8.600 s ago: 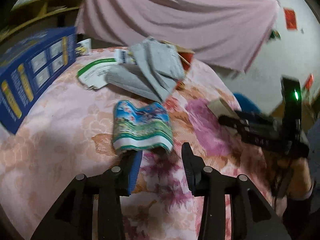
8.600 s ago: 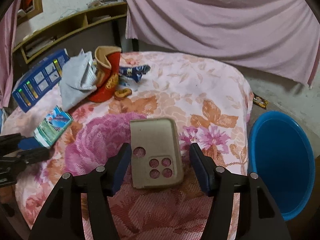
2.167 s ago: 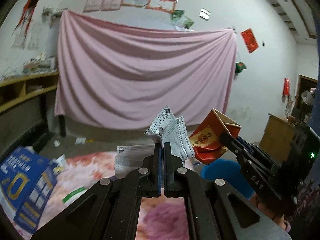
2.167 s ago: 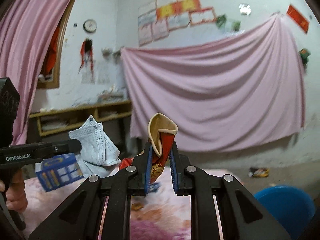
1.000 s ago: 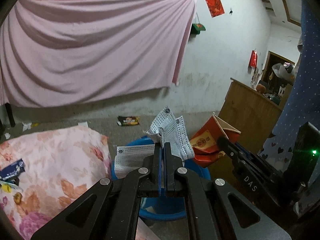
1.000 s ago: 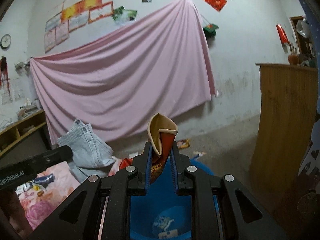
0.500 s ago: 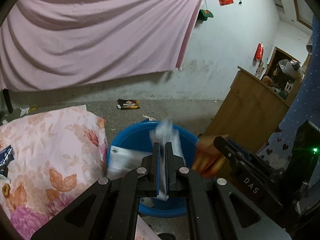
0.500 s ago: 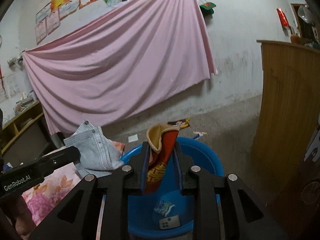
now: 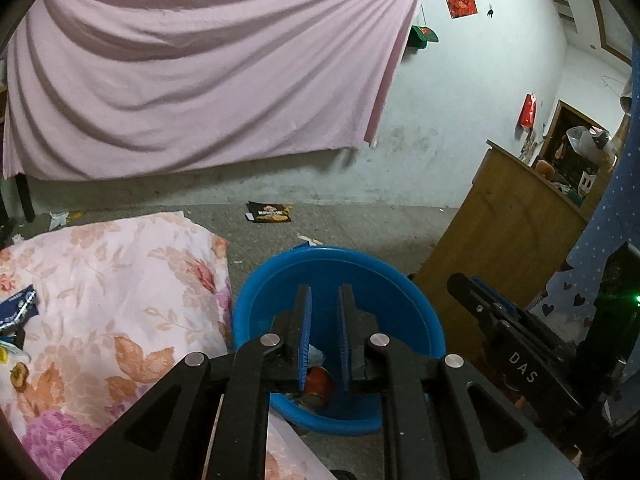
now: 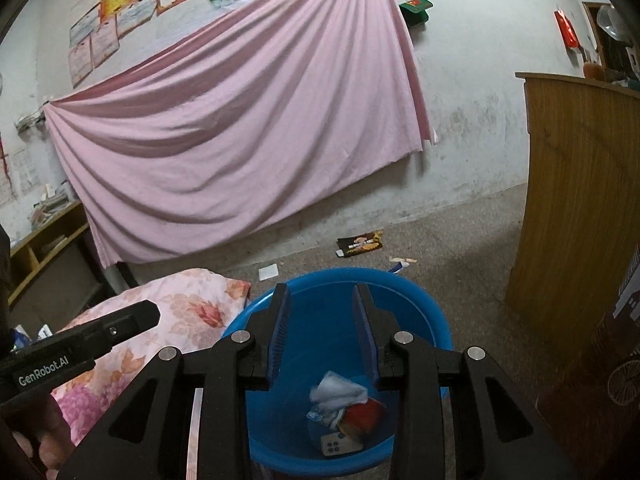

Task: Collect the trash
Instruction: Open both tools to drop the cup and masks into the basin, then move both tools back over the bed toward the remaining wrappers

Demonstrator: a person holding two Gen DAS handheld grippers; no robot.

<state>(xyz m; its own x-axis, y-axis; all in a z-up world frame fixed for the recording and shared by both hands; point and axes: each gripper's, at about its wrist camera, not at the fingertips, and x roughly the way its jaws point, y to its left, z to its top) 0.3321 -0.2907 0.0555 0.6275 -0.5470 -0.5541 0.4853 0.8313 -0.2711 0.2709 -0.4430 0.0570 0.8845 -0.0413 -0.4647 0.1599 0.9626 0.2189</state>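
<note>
A blue plastic basin (image 10: 424, 312) stands on the floor beside the bed; it also shows in the left wrist view (image 9: 276, 276). Inside it lie the white face masks (image 10: 338, 390), the red paper box (image 10: 366, 414) and a beige phone case (image 10: 340, 446). My right gripper (image 10: 322, 292) is open and empty above the basin. My left gripper (image 9: 323, 290) is open and empty above the basin too, with the red box (image 9: 318, 380) seen between its fingers. The right gripper's side (image 9: 516, 356) shows in the left wrist view.
The floral bedspread (image 9: 112, 288) lies left of the basin, with a blue wrapper (image 9: 18, 308) on it. A wooden cabinet (image 10: 576, 208) stands right. A dark snack wrapper (image 10: 360, 246) and paper scraps lie on the floor. A pink sheet (image 10: 240, 128) hangs on the wall.
Both grippers opened over the basin. The masks dropped from the left one and the red box from the right one; both now lie in the basin.
</note>
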